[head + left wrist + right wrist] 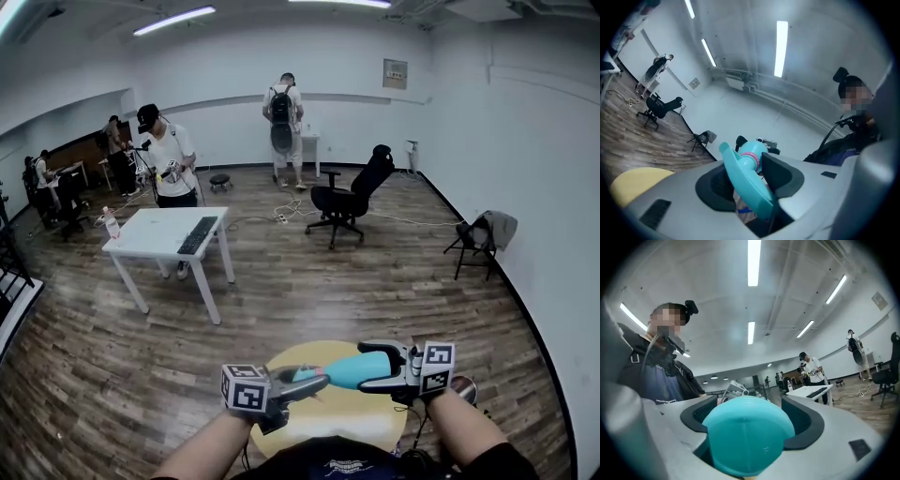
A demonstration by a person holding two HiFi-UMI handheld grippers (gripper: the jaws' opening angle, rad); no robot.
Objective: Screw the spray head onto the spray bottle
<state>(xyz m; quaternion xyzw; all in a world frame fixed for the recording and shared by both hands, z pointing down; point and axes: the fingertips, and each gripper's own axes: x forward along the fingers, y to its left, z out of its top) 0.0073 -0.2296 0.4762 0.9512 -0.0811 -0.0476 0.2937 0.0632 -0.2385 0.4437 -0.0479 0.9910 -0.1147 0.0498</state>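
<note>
A teal spray bottle (359, 369) lies sideways in the air above a round yellow table (323, 414). My right gripper (375, 367) is shut on it, and the right gripper view shows the bottle's round base (746, 440) filling the gap between the pads. A teal spray head (305, 376) with a pink collar (751, 156) sits at the bottle's neck. My left gripper (314, 382) is shut on the spray head (749, 183), which lies slantwise between the pads. Whether the collar's thread has caught on the neck is hidden.
A white table (155, 239) with a keyboard stands at the left, a black office chair (352, 199) further back, and a folding chair (476, 242) with cloth on it by the right wall. Several people stand at the far side of the room.
</note>
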